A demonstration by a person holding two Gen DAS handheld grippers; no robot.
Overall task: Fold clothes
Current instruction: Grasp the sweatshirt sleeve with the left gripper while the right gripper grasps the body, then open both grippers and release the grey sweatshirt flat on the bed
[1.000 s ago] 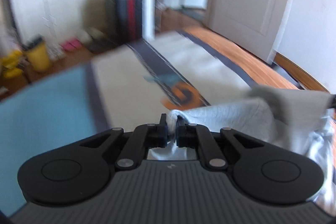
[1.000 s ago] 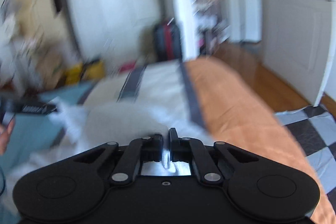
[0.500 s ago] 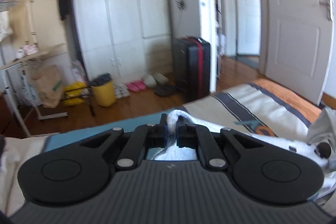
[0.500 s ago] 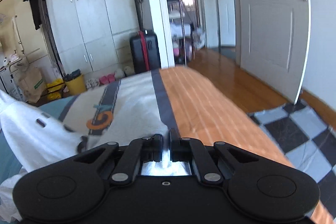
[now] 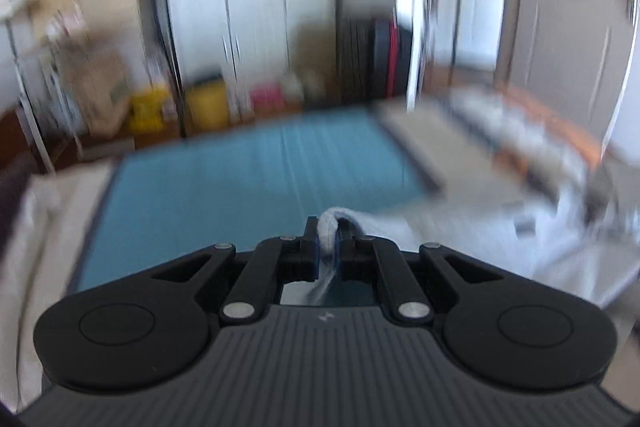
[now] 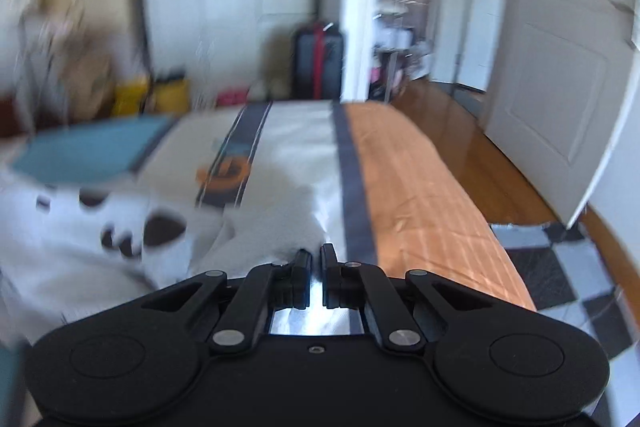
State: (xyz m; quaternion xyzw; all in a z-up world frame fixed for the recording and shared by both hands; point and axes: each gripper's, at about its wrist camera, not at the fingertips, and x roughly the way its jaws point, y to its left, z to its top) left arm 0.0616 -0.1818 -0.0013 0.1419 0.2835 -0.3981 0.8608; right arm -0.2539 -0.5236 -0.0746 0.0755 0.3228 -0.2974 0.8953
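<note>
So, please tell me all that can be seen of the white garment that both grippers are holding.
The garment is white, soft-looking cloth with dark markings on it, blurred by motion. The left gripper is shut on a thick rolled edge of it, which sticks up between the fingers. The right gripper is shut on another part, with cloth showing in the narrow gap. Between them it hangs loosely and spreads over the bed, across the white and dark stripes. Its full shape cannot be told.

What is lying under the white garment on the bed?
Under the white garment lies the bedspread: its cream panel with dark stripes and an orange emblem, and a blue panel at the left tool's side. What the cloth itself covers stays hidden.
</note>
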